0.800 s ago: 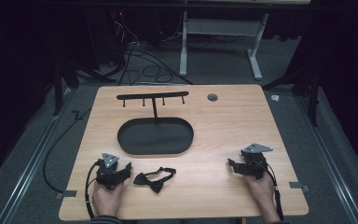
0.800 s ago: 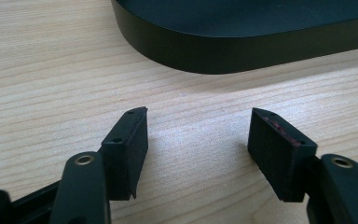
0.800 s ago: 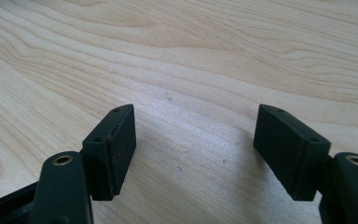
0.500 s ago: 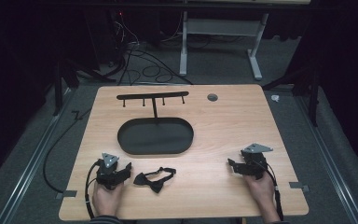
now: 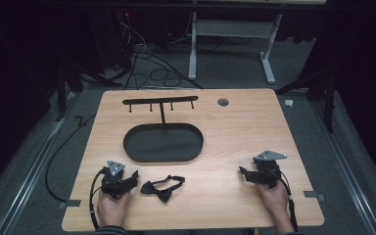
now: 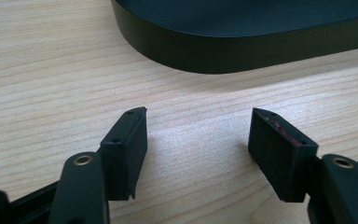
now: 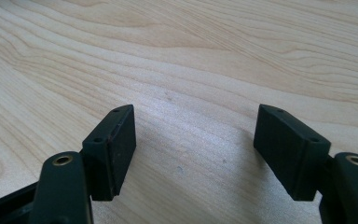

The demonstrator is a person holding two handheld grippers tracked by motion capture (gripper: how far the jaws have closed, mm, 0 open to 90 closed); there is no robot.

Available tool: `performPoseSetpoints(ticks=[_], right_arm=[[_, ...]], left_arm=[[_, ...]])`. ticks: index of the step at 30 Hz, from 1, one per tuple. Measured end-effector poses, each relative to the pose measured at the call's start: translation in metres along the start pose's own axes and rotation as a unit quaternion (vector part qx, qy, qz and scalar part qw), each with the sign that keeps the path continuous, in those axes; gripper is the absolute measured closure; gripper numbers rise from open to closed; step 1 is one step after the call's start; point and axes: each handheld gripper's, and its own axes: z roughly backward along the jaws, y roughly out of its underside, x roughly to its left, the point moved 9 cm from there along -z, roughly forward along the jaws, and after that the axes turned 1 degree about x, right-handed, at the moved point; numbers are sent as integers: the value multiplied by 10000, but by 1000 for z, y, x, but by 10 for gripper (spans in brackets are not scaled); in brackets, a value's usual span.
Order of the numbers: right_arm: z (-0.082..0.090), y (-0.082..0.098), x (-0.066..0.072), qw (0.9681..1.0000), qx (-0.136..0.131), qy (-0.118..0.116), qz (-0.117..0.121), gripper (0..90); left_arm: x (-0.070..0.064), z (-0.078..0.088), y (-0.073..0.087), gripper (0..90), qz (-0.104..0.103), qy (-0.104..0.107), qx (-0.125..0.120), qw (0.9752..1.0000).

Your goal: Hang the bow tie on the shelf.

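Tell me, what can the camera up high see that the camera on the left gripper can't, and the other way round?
The high view takes in the black bow tie lying beside the left gripper, the right gripper held apart at the far side, the hook rack and the whole table. The left gripper view gives a close look at that gripper's own pads, standing wide apart with bare wood between them. Both views share the black oval tray and the wooden tabletop.

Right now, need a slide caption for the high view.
Both hands rest open grippers, left and right, on the table; bow tie beside the left, before the black tray.
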Motion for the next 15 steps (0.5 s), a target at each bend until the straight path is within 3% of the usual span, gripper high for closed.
performPoseSetpoints(ticks=[15], right_arm=[[0, 0, 0, 10000, 1, 1, -3, 312]], left_arm=[[0, 1, 0, 395, -35, 17, -3, 10000]])
